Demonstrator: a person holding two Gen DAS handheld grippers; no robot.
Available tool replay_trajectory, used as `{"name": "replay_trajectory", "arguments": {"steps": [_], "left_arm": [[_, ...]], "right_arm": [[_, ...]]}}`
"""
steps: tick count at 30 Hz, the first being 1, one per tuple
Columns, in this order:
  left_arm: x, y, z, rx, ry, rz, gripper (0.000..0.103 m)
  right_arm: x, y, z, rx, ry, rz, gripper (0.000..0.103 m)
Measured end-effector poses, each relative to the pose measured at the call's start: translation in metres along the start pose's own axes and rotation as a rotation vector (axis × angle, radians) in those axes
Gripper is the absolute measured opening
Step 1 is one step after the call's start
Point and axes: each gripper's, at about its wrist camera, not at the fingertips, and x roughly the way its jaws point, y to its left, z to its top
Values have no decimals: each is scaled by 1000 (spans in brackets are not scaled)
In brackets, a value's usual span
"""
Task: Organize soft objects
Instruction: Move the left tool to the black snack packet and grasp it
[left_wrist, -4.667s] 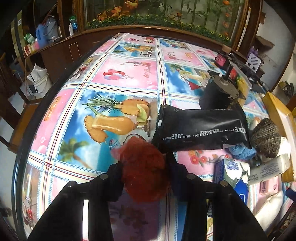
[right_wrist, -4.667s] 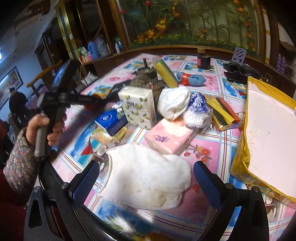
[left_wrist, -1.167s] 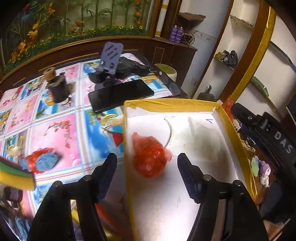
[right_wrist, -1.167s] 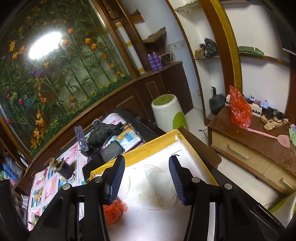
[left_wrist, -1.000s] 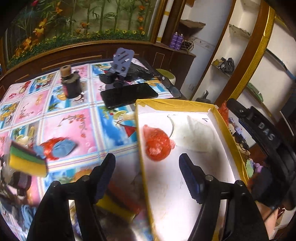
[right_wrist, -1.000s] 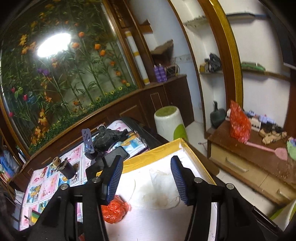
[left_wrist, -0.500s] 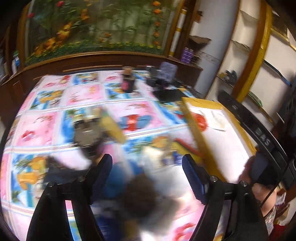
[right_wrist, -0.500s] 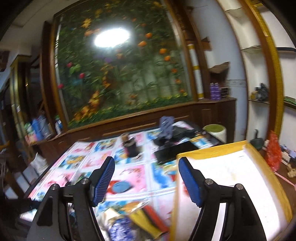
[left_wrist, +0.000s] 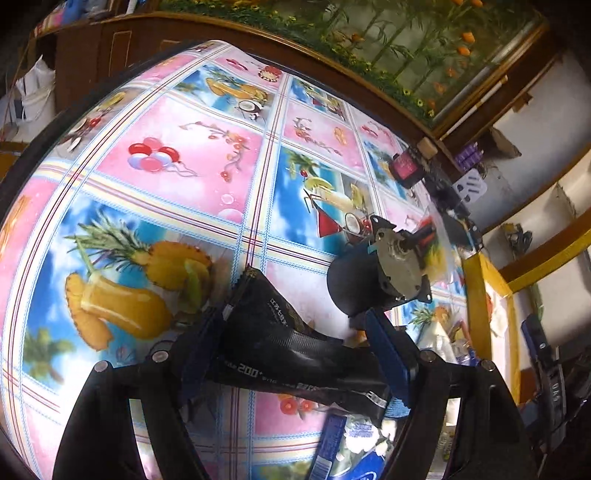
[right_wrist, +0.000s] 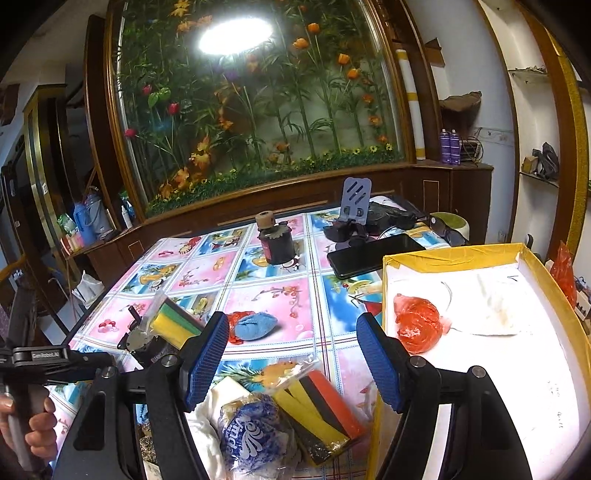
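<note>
Beyond our left gripper (left_wrist: 295, 354) the table (left_wrist: 177, 173) runs bare under its fruit-print cloth, its dark rim curving round to the left; that is the widest free room. To our right gripper's (right_wrist: 291, 362) right the yellow-walled box (right_wrist: 458, 254) has a mostly bare white floor, with a red mesh ball (right_wrist: 417, 325) and a white cloth (right_wrist: 495, 310) lying in its far half. Ahead of that gripper the cloth is open up to a phone (right_wrist: 373, 254) and a dark jar (right_wrist: 277, 247).

Our left gripper tilts steeply down; its jaws have just been opening and straddle a black snack pouch (left_wrist: 280, 350), whether the pads touch it we cannot tell. A dark motor-like part (left_wrist: 373, 280) sits just beyond its right finger. Our right gripper, jaws just widened and empty, hangs over a packet of sponges (right_wrist: 317, 413) and a blue-printed bag (right_wrist: 251, 439). At far left, a hand (right_wrist: 33, 424) grips the other handle.
</note>
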Motion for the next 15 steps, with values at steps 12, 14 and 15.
{"name": "replay_trajectory", "arguments": {"steps": [12,14,15], "left_arm": [[-15,-7,-22,169,75,-30,79],[-28,-3,-21,183,35,-35,81],[-32,1,-21,173,23,-36,82]], "right_arm": [[6,1,-1,-37,12,-33,75],[6,1,-1,-31,18,-18,75],[6,1,-1,-32,17,-13,75]]}}
